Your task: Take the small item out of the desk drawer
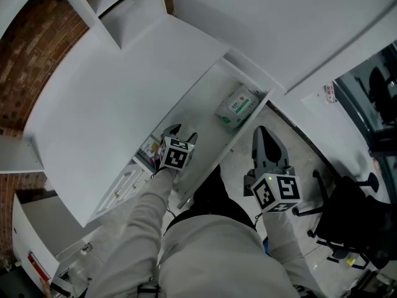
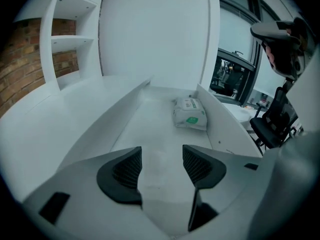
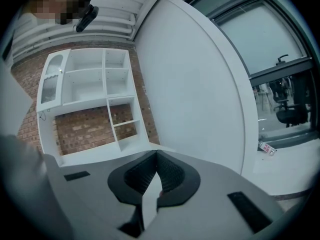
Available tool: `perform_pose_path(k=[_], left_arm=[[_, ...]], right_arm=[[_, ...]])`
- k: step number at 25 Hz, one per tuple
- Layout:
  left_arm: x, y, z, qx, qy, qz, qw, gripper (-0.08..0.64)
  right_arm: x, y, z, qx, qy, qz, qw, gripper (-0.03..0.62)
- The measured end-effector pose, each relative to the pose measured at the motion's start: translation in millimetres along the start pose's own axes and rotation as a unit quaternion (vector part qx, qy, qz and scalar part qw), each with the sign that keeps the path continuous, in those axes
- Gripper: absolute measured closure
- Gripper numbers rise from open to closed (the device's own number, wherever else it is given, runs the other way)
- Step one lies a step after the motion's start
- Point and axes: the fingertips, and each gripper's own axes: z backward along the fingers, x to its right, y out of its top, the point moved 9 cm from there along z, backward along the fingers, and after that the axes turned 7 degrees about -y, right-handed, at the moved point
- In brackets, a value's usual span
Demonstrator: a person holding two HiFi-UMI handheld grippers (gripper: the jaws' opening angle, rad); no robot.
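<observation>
The white desk's drawer [image 1: 205,118] stands open and runs diagonally under the desktop. A small white packet with a green label [image 1: 237,107] lies at its far end, and it shows ahead on the drawer floor [image 2: 150,129] as the packet [image 2: 190,114]. My left gripper [image 1: 184,133] hovers over the drawer's near part, its jaws open and empty [image 2: 162,159], a good way short of the packet. My right gripper [image 1: 263,134] is outside the drawer front, over the floor, jaws shut with nothing between them [image 3: 156,156]. It points up at the wall.
A black office chair [image 1: 347,216] stands at the right, close to my right arm. White shelves [image 3: 95,94] hang on a brick wall [image 1: 25,73] behind the desktop [image 1: 111,92]. Some small coloured things [image 1: 147,149] lie beside the left gripper; what they are is unclear.
</observation>
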Motion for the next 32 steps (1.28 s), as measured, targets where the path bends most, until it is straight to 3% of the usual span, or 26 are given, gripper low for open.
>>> perform_pose_path(k=[8, 32], left_arm=[[-6, -16, -26, -0.062, -0.009, 0.002, 0.9981, 0.296], [-15, -40, -59, -0.143, -0.017, 0.013, 0.9895, 0.314]], right_arm=[[6, -2, -14, -0.011, 0.001, 0.001, 1.0, 0.565], [11, -8, -25, -0.03, 0.003, -0.008, 1.0, 0.565]])
